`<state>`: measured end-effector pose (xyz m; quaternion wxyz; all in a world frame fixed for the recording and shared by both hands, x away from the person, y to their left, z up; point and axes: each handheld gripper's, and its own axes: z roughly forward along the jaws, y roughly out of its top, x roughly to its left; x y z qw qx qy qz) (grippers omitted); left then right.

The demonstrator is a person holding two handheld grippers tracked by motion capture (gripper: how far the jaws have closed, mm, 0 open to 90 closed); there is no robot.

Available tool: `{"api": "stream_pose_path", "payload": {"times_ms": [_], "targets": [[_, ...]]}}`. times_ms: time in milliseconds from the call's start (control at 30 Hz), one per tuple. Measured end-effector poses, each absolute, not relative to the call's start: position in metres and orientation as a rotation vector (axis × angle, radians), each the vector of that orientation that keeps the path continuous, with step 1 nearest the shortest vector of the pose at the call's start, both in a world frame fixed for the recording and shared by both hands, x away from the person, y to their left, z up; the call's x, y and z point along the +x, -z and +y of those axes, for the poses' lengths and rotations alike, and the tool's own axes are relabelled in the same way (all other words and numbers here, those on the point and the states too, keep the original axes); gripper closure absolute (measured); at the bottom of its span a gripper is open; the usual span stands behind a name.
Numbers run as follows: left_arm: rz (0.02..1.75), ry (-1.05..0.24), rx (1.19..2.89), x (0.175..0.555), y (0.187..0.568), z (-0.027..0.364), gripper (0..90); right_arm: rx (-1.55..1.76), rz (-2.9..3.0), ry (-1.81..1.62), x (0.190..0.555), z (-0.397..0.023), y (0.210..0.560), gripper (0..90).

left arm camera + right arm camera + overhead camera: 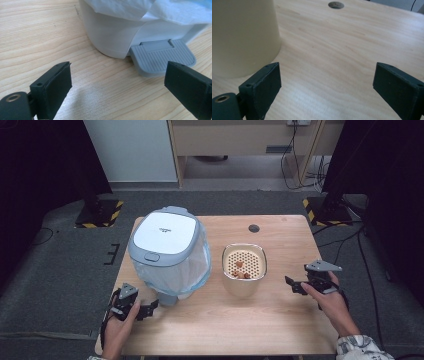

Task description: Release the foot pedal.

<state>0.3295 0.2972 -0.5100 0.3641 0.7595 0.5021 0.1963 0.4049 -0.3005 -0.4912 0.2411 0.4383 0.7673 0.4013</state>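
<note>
One white plastic pedal bin with a pale grey lid and a translucent liner bag draped over its rim stands on the left half of the light wooden table. Its one grey ribbed foot pedal projects from the base toward the person. The left gripper rests low on the table just in front of that pedal, jaws spread wide with nothing between them; in the left gripper view the pedal sits ahead and toward the right-hand jaw, not touched. One cream container with a perforated insert stands near the table's centre, just right of the bin and apart from it, holding a few small brown scraps, apparently three or so, too small to count firmly. The right gripper is to the right of it, jaws likewise apart and empty, the container's cream wall close by its left jaw but untouched. Judged step: press the pedal to lift the lid while the container is taken up. Recommended: bring the left jaws squarely over the pedal's ribbed face and press straight down, to avoid sliding the bin; close the right jaws on the container's rim or wall before lifting and keep it level. One round dark hole marks the table's far side.
</note>
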Motion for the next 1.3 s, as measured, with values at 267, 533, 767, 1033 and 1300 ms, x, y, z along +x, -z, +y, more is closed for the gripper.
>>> {"api": "stream_pose_path", "payload": {"times_ms": [267, 533, 767, 1033, 1300], "targets": [[1.296, -0.524, 1.943, 0.329, 0.509, 0.306, 7.4, 1.252, 2.138, -1.062, 0.39, -0.3, 0.51, 8.2], [1.353, -0.559, 1.915, 0.331, 0.512, 0.326, 8.4, 1.324, 2.118, -1.016, 0.393, -0.299, 0.521, 8.2], [1.426, -0.542, 1.925, 0.335, 0.525, 0.342, 9.4, 1.384, 2.101, -0.976, 0.398, -0.299, 0.527, 7.6], [1.397, -0.554, 1.998, 0.339, 0.533, 0.337, 8.3, 1.425, 2.128, -0.932, 0.398, -0.297, 0.536, 6.5], [1.364, -0.575, 2.014, 0.34, 0.536, 0.334, 4.2, 1.42, 2.14, -0.892, 0.395, -0.293, 0.539, 2.7]]}}
